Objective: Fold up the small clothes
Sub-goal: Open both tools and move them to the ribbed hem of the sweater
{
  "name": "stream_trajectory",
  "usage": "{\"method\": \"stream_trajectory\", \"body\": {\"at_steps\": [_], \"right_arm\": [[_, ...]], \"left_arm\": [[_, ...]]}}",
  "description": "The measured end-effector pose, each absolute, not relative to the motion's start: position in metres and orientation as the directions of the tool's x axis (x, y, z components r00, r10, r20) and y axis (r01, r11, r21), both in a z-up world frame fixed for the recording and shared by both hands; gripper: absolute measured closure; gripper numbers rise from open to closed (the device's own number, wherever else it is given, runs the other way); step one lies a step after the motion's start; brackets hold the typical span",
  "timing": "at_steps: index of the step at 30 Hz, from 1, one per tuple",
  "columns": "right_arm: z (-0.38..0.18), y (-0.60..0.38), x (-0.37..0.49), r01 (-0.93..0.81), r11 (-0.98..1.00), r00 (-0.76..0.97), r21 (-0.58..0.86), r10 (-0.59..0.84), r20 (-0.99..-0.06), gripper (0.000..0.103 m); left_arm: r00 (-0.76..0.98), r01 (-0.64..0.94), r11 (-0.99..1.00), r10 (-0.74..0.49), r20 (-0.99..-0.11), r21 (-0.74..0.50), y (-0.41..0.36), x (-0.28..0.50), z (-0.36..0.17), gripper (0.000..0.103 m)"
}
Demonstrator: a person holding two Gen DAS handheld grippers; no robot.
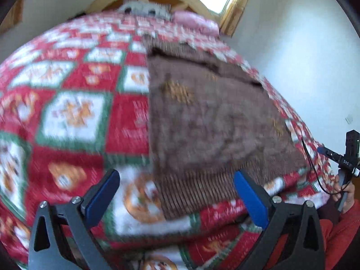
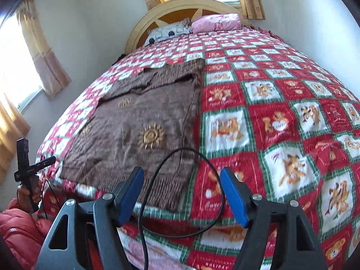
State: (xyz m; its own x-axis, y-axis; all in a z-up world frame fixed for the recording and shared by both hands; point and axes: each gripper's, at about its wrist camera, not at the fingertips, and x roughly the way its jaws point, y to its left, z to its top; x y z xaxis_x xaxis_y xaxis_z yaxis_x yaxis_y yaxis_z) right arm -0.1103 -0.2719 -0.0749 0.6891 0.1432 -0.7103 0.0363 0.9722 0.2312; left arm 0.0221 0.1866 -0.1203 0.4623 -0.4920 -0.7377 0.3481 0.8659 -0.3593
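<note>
Two views. Left wrist: lying flat on the red-and-green checked quilt (image 1: 74,112), brown knitted sweater (image 1: 209,117); left gripper (image 1: 176,196) gaping empty over its ribbed hem. Right wrist: right gripper (image 2: 182,196) hovering open, holding nothing, near that hem. Probably pausing between folds; next, gripping the hem.

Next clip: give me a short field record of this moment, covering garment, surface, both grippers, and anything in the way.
garment: brown sweater, lying flat, one side appears folded in, ribbed hem toward the camera
surface: bed with red, white and green quilt
pillows: two at the headboard, one pink
left gripper: open, empty, above the hem
right gripper: open, empty, at the sweater's near right corner
obstruction: black cable looping between the right gripper's fingers
fold status: partly folded
</note>
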Motion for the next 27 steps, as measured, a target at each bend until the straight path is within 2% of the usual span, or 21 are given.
{"method": "stream_trajectory", "body": {"at_steps": [4,6,7,14,17,19,22,24,26,27], "right_arm": [[-0.089,-0.257,-0.11,0.023,0.98,0.666,0.197,0.132,-0.734,0.035],[-0.098,-0.249,-0.105,0.022,0.985,0.641,0.171,0.117,-0.758,0.045],[-0.099,-0.247,-0.105,0.019,0.986,0.64,0.163,0.114,-0.76,0.046],[-0.055,-0.258,-0.124,0.03,0.988,0.747,0.152,0.08,-0.66,0.046],[-0.01,-0.278,-0.149,0.1,0.983,0.839,0.151,-0.002,-0.545,0.046],[0.034,-0.294,-0.18,0.166,0.974,0.904,0.153,-0.088,-0.419,0.046],[0.086,-0.311,-0.231,0.192,0.957,0.965,0.217,-0.144,-0.218,0.046],[0.118,-0.317,-0.27,0.155,0.952,0.987,0.265,-0.143,-0.067,0.046],[0.134,-0.318,-0.29,0.094,0.951,0.995,0.296,-0.098,0.0,0.046],[0.14,-0.32,-0.297,0.02,0.943,0.999,0.331,-0.031,0.028,0.046]], "left_arm": [[0.439,0.361,0.854,-0.51,-0.74,-0.375,0.177,0.02,-0.123,0.003],[0.43,0.369,0.857,-0.5,-0.751,-0.359,0.172,0.02,-0.125,0.003],[0.439,0.376,0.86,-0.493,-0.751,-0.345,0.17,0.017,-0.124,0.003],[0.465,0.376,0.869,-0.478,-0.745,-0.323,0.168,0.014,-0.127,0.003],[0.467,0.371,0.868,-0.481,-0.742,-0.329,0.169,0.014,-0.127,0.003],[0.476,0.364,0.867,-0.488,-0.732,-0.341,0.171,0.014,-0.127,0.003],[0.491,0.366,0.875,-0.471,-0.733,-0.317,0.168,0.013,-0.128,0.003],[0.495,0.381,0.883,-0.447,-0.745,-0.276,0.163,0.011,-0.128,0.003],[0.493,0.393,0.883,-0.437,-0.753,-0.255,0.16,0.01,-0.128,0.003],[0.489,0.399,0.881,-0.44,-0.753,-0.255,0.159,0.009,-0.128,0.003]]}}
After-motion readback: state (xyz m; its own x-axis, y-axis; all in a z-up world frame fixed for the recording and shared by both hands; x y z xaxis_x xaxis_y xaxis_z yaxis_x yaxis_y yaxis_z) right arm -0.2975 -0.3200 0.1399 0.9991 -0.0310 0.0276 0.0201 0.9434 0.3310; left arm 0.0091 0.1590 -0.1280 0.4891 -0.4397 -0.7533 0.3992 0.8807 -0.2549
